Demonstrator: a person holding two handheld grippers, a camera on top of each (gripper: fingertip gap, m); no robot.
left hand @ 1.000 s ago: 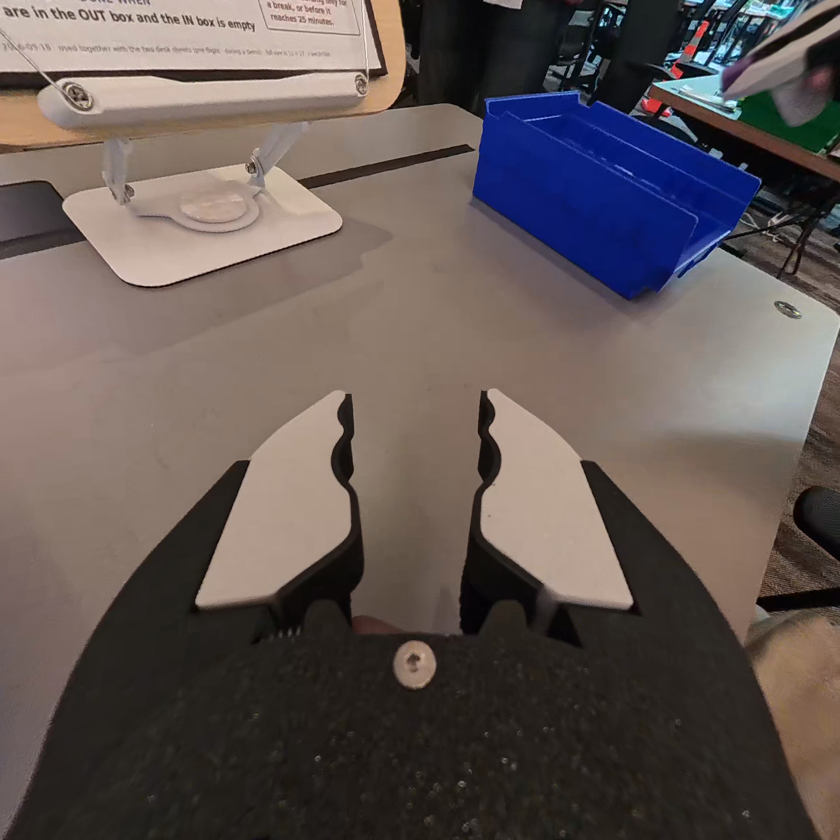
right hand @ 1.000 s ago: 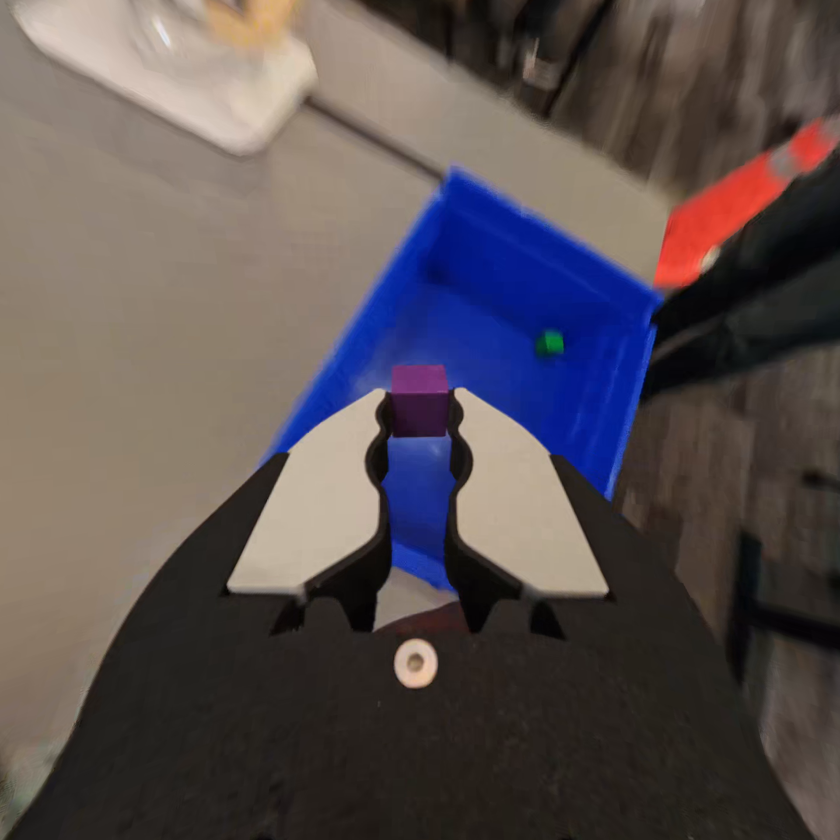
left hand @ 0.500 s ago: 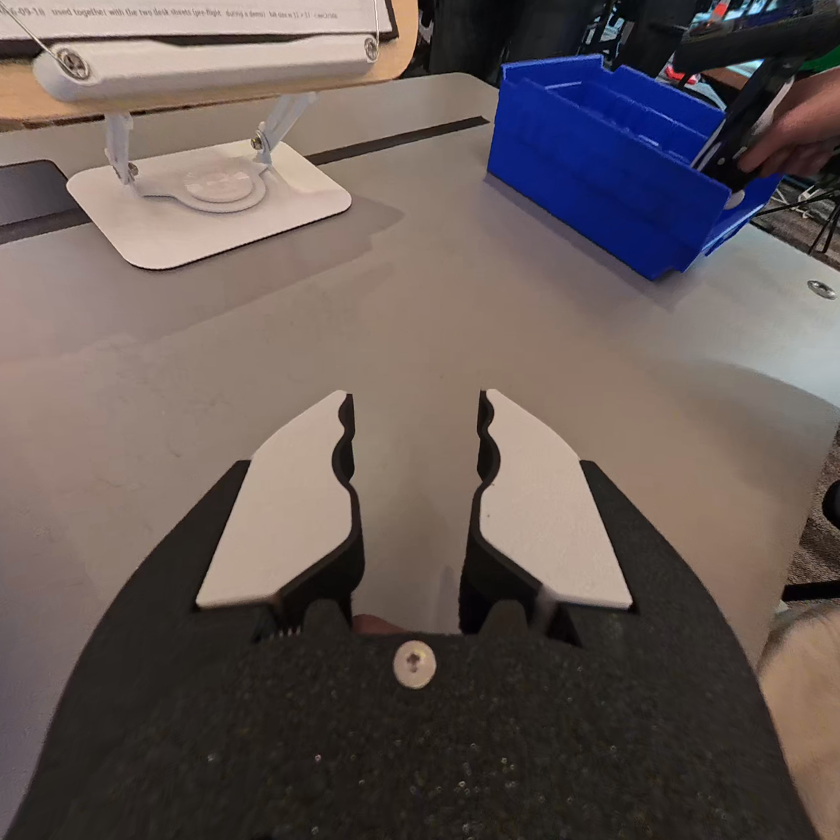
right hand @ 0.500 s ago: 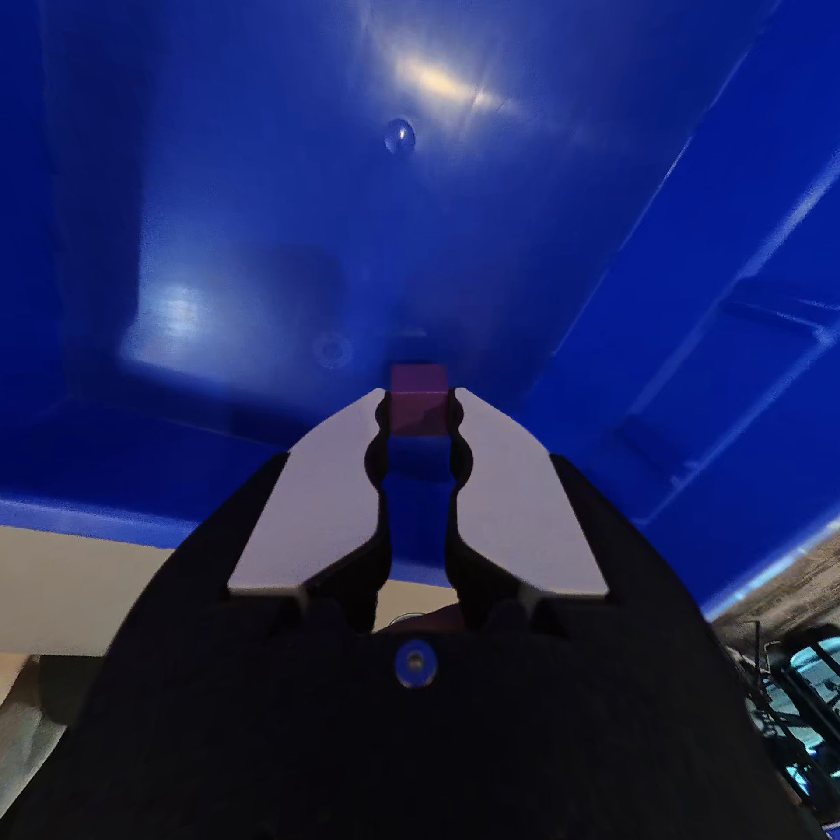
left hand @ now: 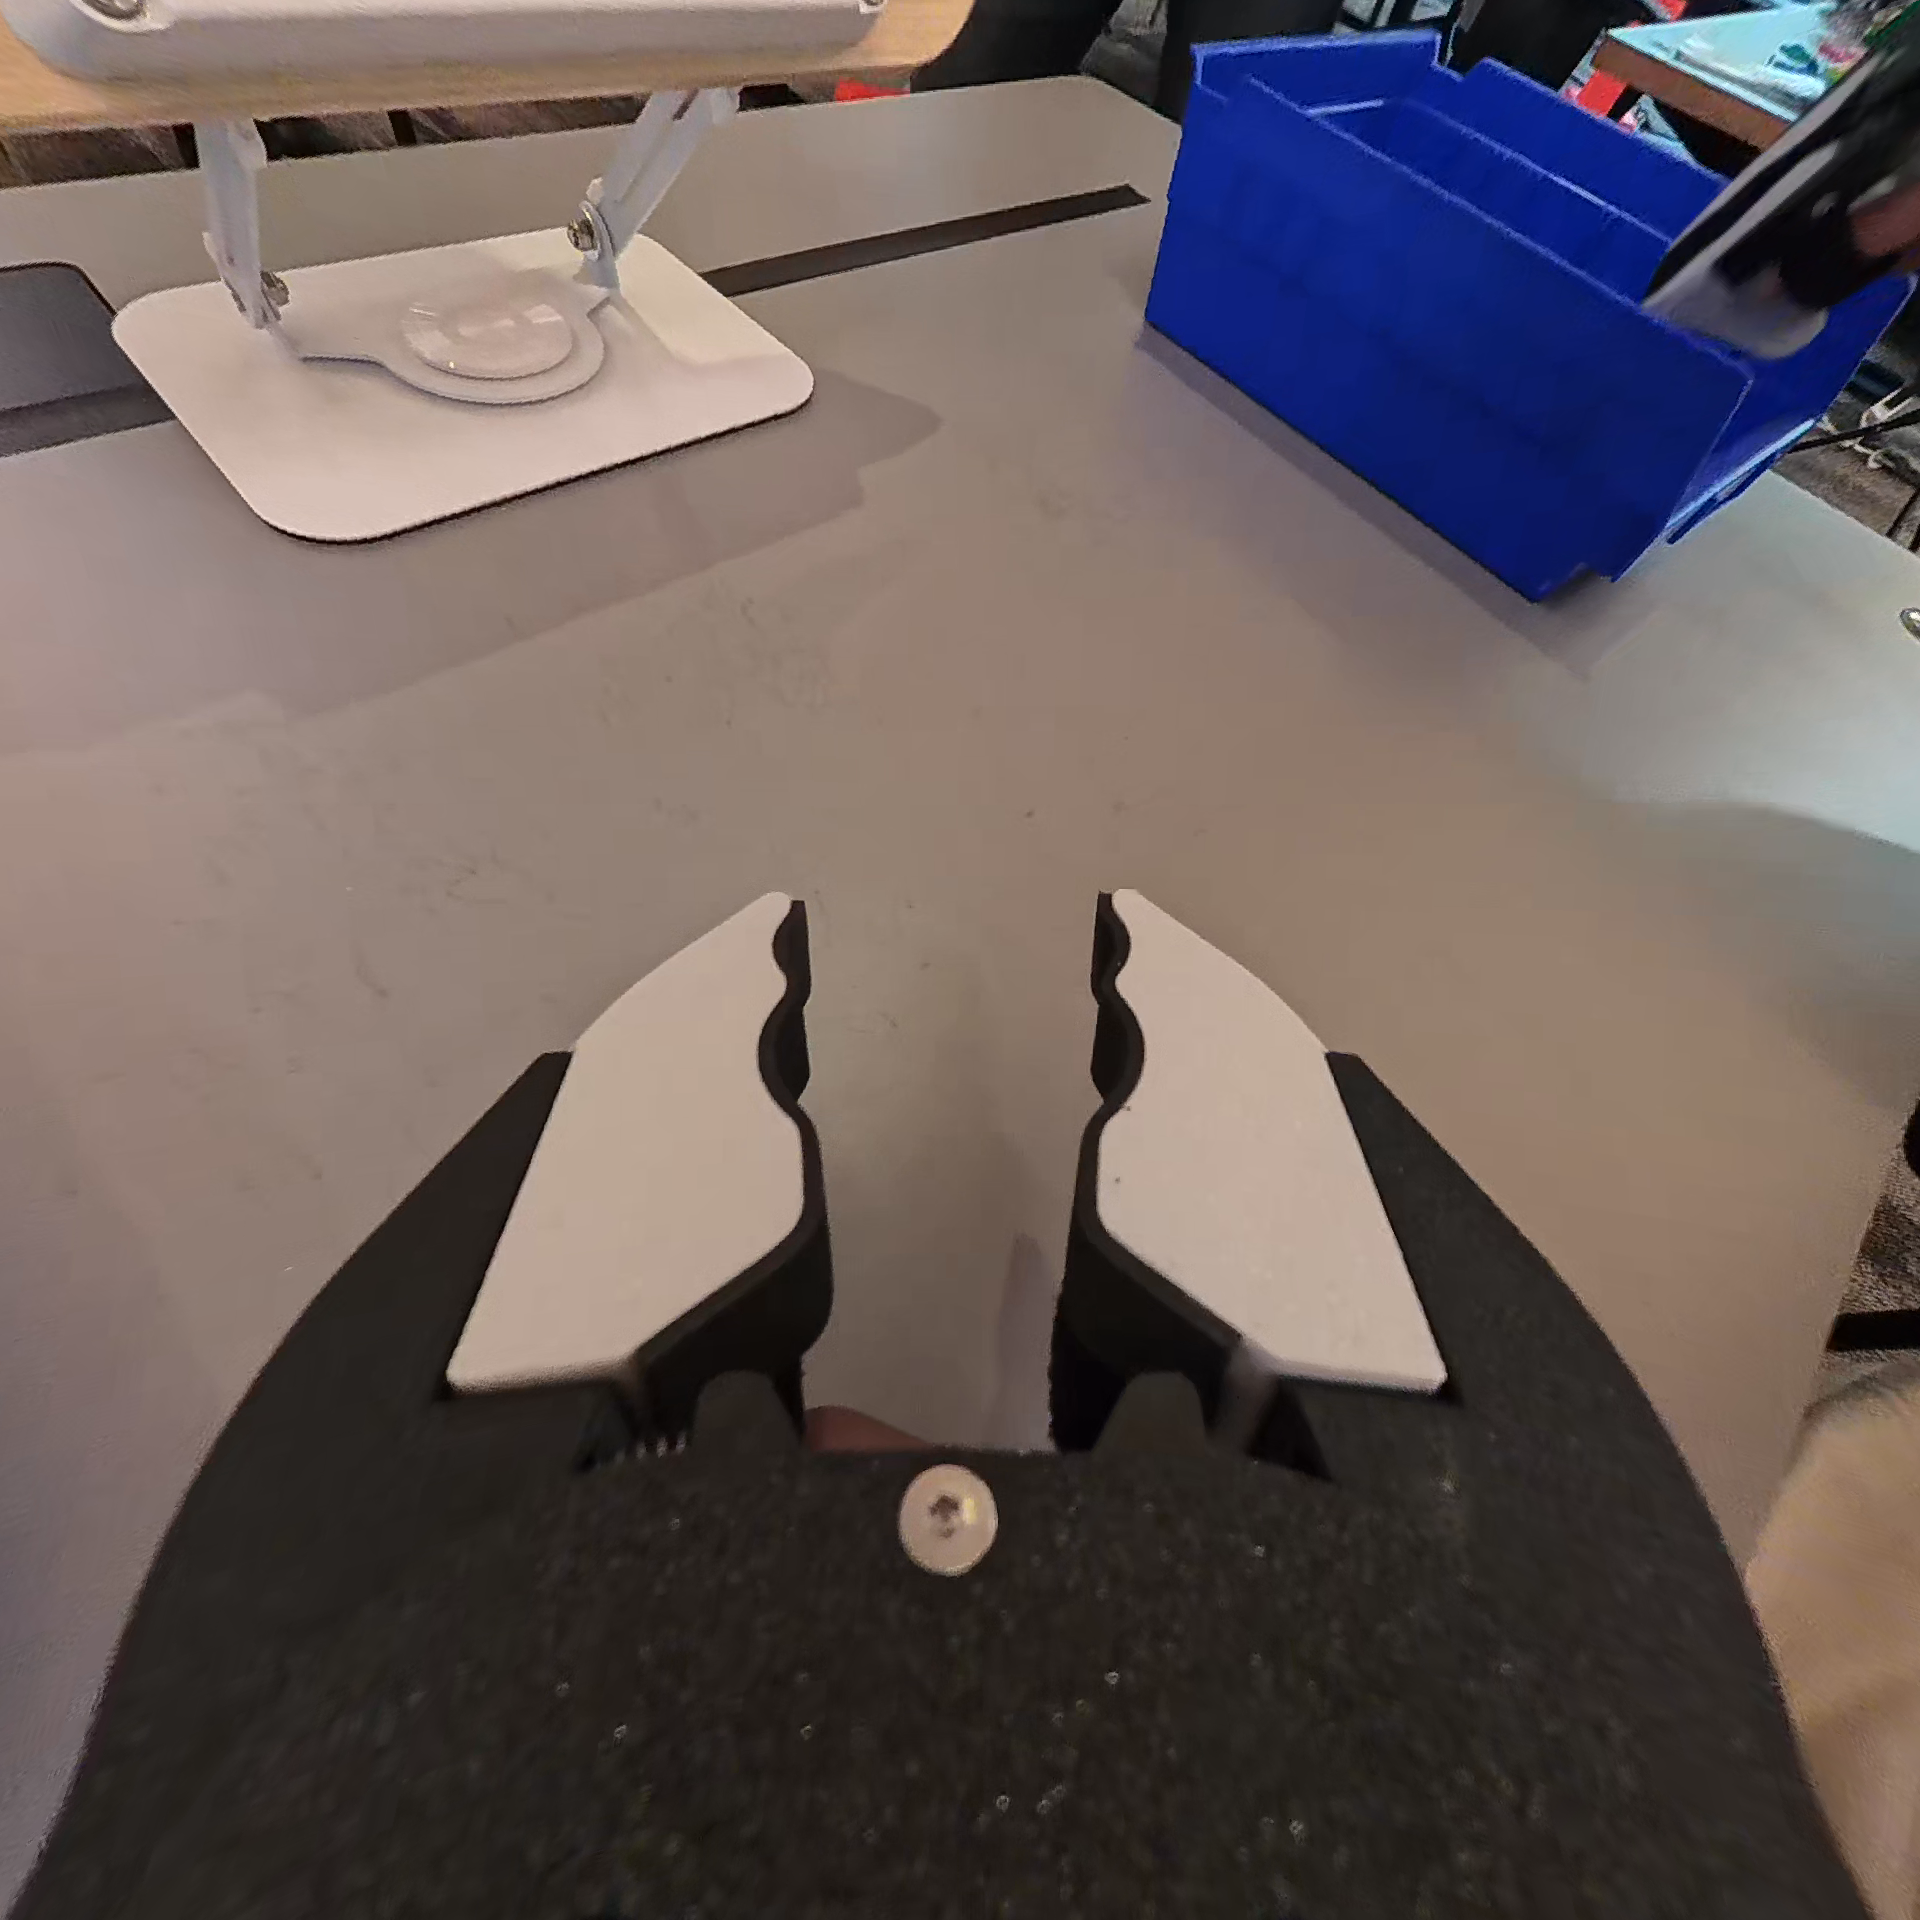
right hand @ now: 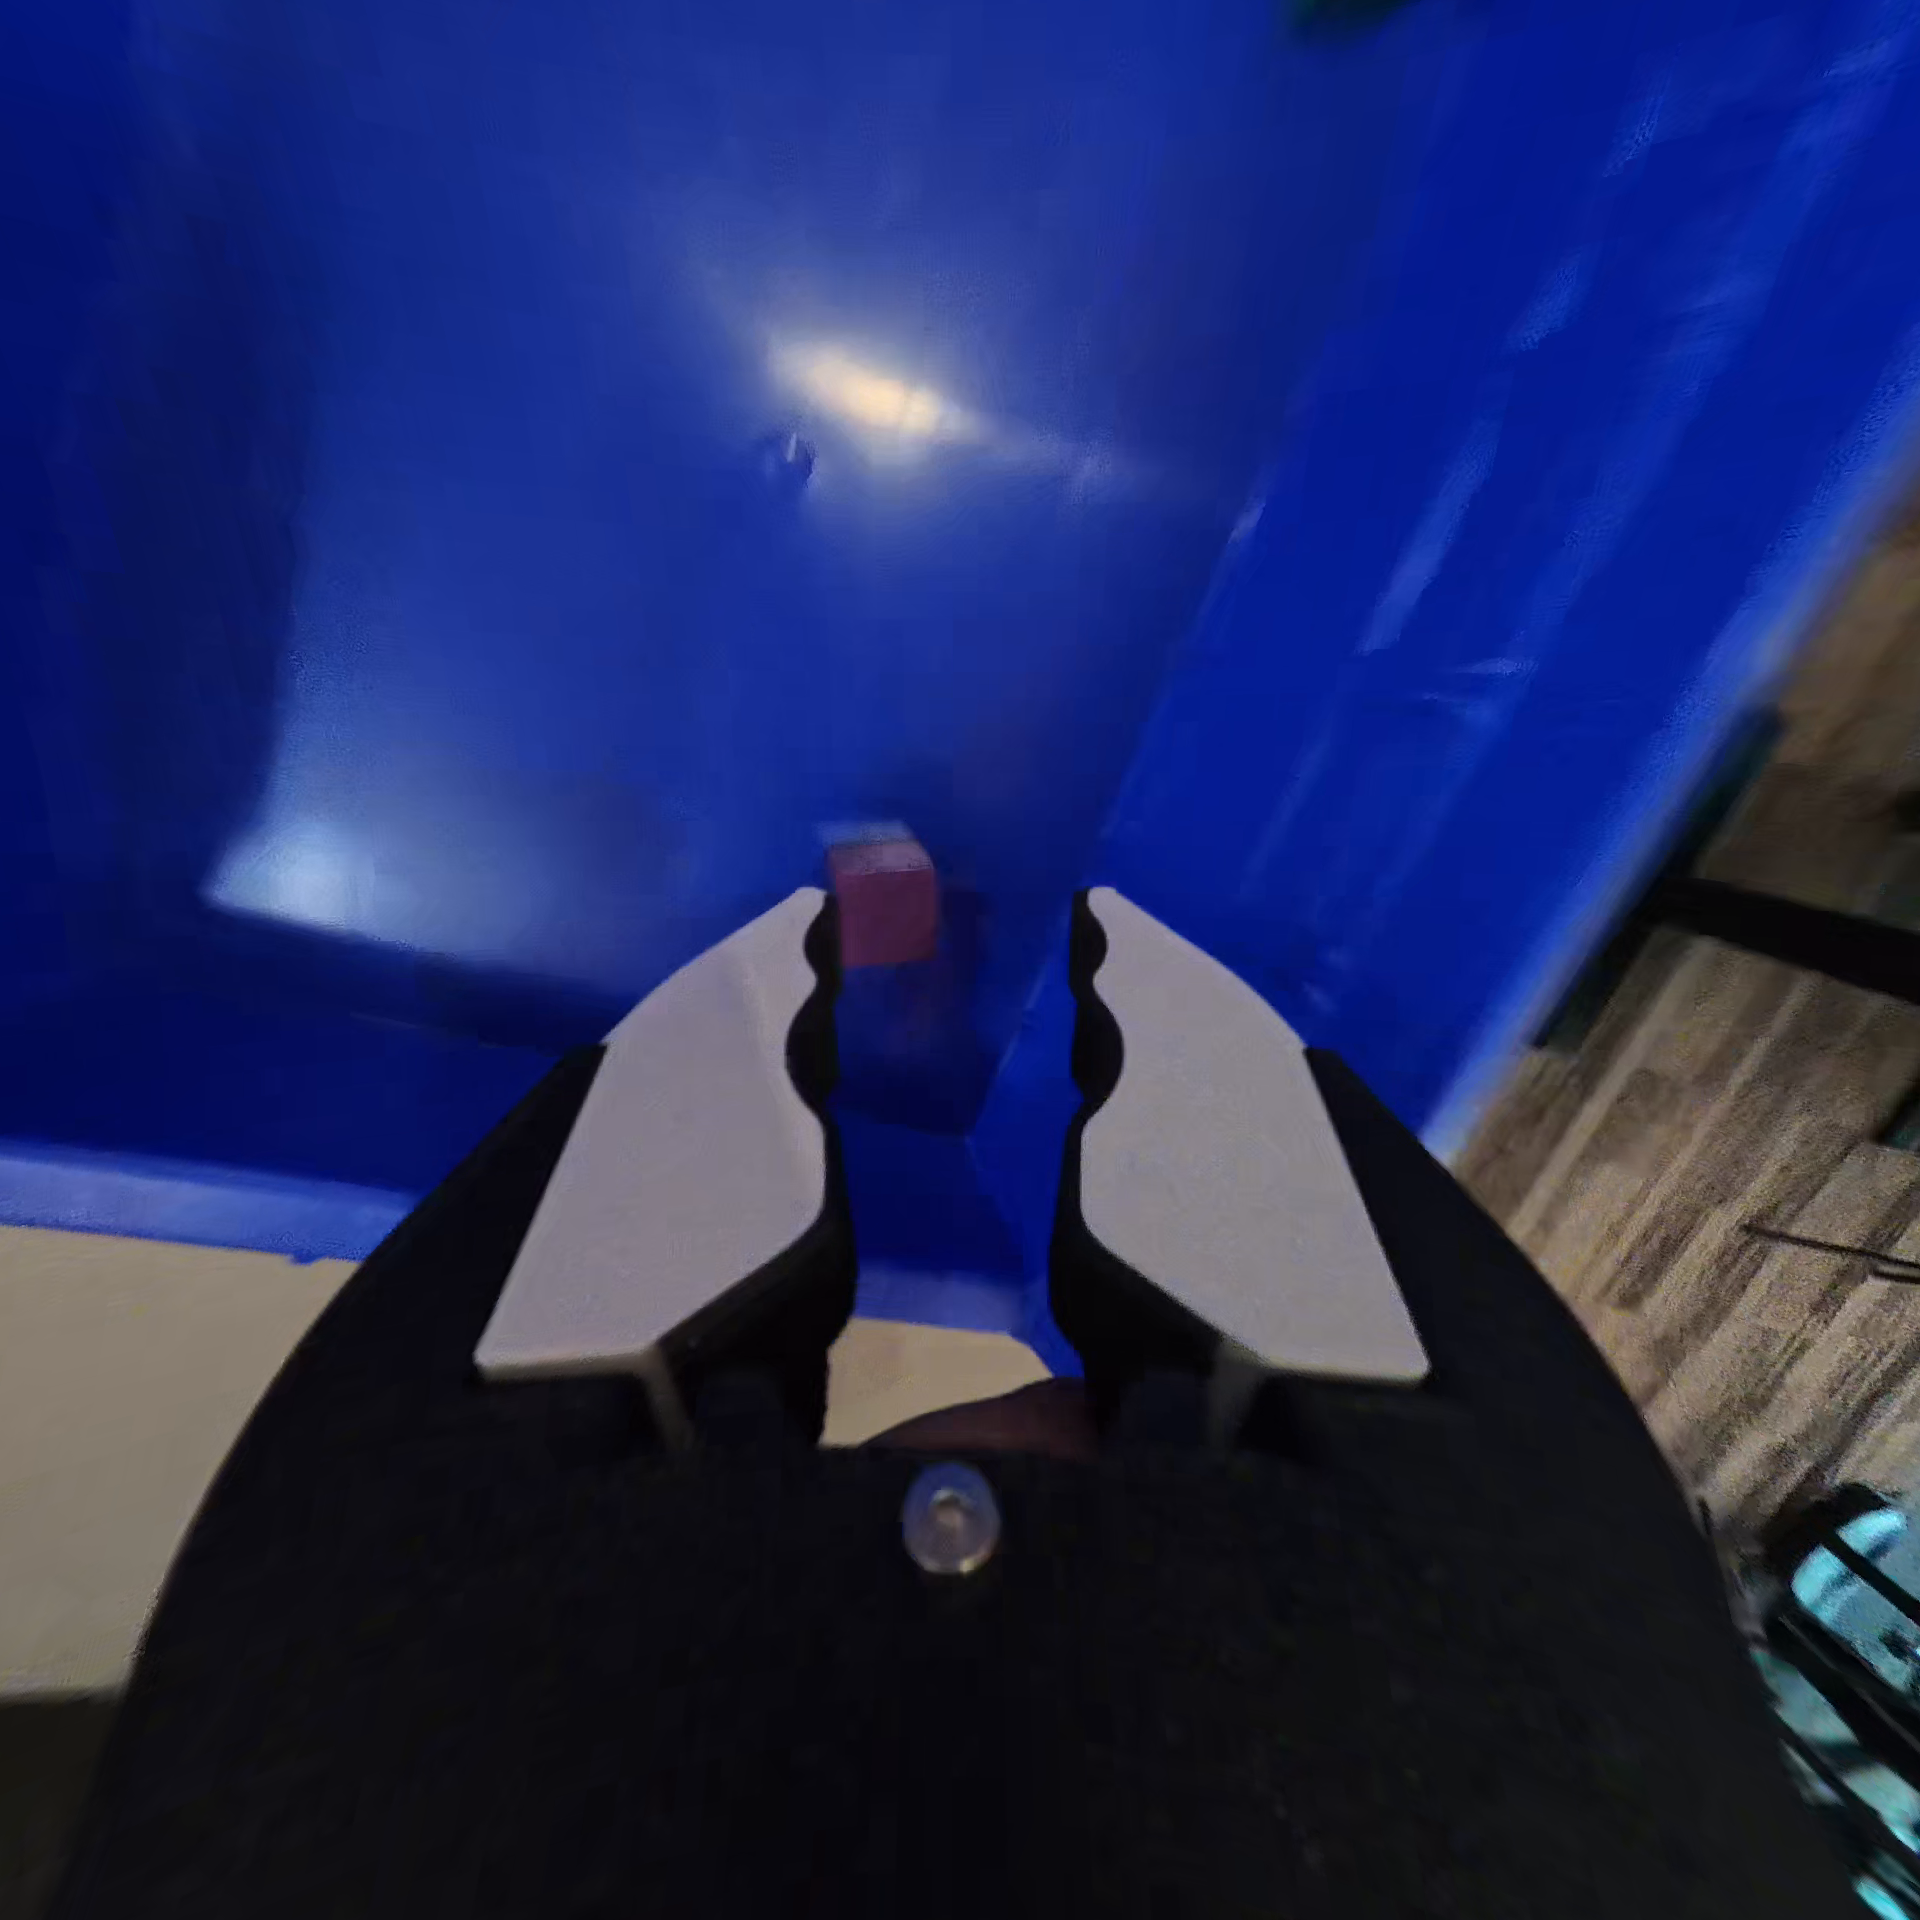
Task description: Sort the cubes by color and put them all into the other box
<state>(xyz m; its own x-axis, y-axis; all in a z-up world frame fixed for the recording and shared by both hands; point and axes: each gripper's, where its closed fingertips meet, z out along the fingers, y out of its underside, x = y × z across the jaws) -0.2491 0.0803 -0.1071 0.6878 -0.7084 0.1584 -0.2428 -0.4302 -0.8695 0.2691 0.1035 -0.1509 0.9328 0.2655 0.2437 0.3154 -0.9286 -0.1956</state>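
My right tongs (right hand: pixel 948 914) gape inside the blue bin (right hand: pixel 623 520), the purple cube (right hand: pixel 883 902) loose at centre frame, while my left tongs (left hand: pixel 948 925) hang parted over the bare desk (left hand: pixel 935 675).

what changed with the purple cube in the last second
The right gripper carried the purple cube down into the blue box and opened, letting it go near the right wall. The left gripper stayed open and empty over the table.
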